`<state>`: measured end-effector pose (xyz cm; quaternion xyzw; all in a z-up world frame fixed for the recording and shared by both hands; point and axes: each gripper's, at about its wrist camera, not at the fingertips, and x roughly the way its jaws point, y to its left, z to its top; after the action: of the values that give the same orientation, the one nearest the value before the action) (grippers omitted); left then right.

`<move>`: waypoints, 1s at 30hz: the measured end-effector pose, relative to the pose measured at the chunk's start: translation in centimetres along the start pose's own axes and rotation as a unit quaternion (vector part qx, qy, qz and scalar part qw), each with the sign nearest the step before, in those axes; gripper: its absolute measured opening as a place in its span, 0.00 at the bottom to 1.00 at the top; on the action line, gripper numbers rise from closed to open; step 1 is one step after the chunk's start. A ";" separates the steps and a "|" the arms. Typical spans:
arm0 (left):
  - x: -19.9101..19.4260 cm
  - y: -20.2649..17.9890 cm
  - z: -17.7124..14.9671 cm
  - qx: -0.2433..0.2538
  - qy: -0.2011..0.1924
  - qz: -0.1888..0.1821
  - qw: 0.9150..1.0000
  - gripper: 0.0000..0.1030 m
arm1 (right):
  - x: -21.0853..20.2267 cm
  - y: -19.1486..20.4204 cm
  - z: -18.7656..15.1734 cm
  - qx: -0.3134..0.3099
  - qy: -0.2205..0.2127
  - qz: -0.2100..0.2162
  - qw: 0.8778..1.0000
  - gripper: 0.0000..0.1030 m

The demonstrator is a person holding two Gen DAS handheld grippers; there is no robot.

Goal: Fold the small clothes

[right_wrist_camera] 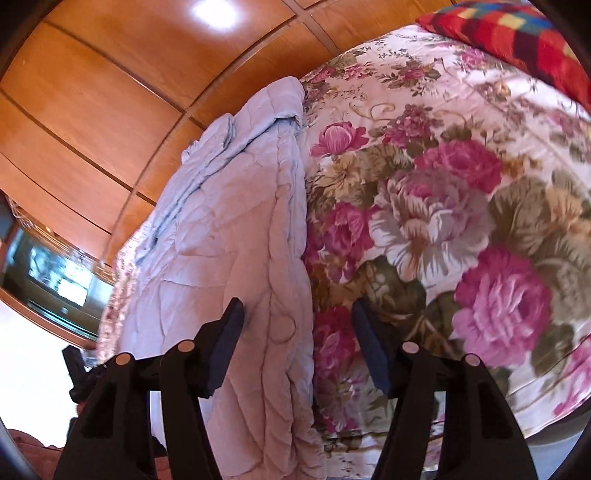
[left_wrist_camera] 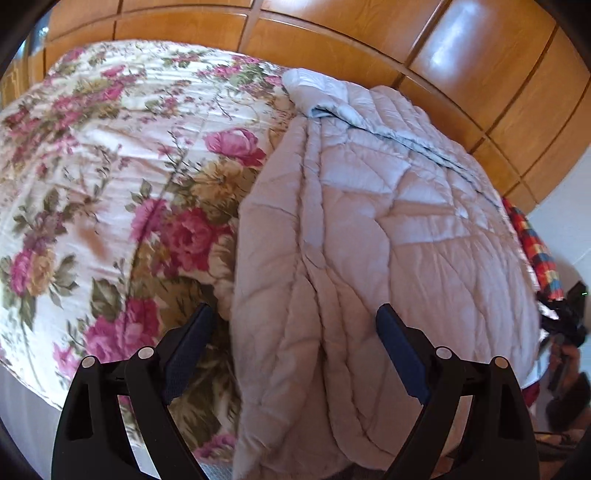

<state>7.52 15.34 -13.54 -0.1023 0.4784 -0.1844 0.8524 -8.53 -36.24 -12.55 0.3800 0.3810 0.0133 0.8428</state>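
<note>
A pale lilac quilted cover [left_wrist_camera: 369, 221] lies folded lengthwise on a bed with a floral bedspread [left_wrist_camera: 92, 147]. Its long folded edge runs from near me toward the far side. My left gripper [left_wrist_camera: 295, 314] hovers open over that edge, one finger above the flowers and the other above the quilting. In the right wrist view the quilted cover [right_wrist_camera: 229, 221] fills the left half and the floral bedspread [right_wrist_camera: 443, 203] the right. My right gripper [right_wrist_camera: 298, 308] stands open astride the same folded edge, and its pads press on nothing.
Wooden wardrobe panels [left_wrist_camera: 369, 37] stand close behind the bed. A bright checked cushion [right_wrist_camera: 517, 33] lies at one end of the bed, and the same checked cushion [left_wrist_camera: 535, 243] shows at the right in the left wrist view. A glass-fronted shelf [right_wrist_camera: 55, 280] is at the left.
</note>
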 end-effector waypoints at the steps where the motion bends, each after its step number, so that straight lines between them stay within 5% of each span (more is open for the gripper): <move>1: 0.0 0.0 -0.1 -0.004 0.002 -0.007 1.000 0.86 | 0.1 0.0 -0.1 0.003 0.002 0.010 1.000 0.59; 14: -0.4 0.9 -2.1 -0.058 0.028 -0.112 0.992 0.51 | 1.2 1.1 -3.4 -0.023 0.059 0.127 0.990 0.58; 19: -0.2 0.9 -2.9 -0.060 0.049 -0.146 0.986 0.50 | 1.9 1.7 -4.4 -0.032 0.080 0.157 0.984 0.55; 22: 0.3 1.1 -3.2 -0.075 0.063 -0.173 0.980 0.50 | 2.6 2.1 -4.6 -0.030 0.079 0.155 0.984 0.45; 25: 0.5 0.4 -3.2 -0.070 0.061 -0.160 0.983 0.50 | 3.1 2.3 -4.6 -0.023 0.075 0.153 0.985 0.29; 28: 0.4 -0.8 -3.2 -0.050 0.061 -0.147 0.986 0.24 | 2.8 3.1 -4.3 -0.028 0.066 0.160 0.984 0.20; 30: 0.0 -1.1 -2.9 -0.050 0.055 -0.152 0.986 0.16 | 1.9 3.4 -3.7 -0.021 0.052 0.178 0.982 0.18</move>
<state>4.80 14.39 -14.67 -0.2062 0.5118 -0.2928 0.7809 -8.69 -30.94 -13.09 0.4226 0.3504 0.1910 0.8137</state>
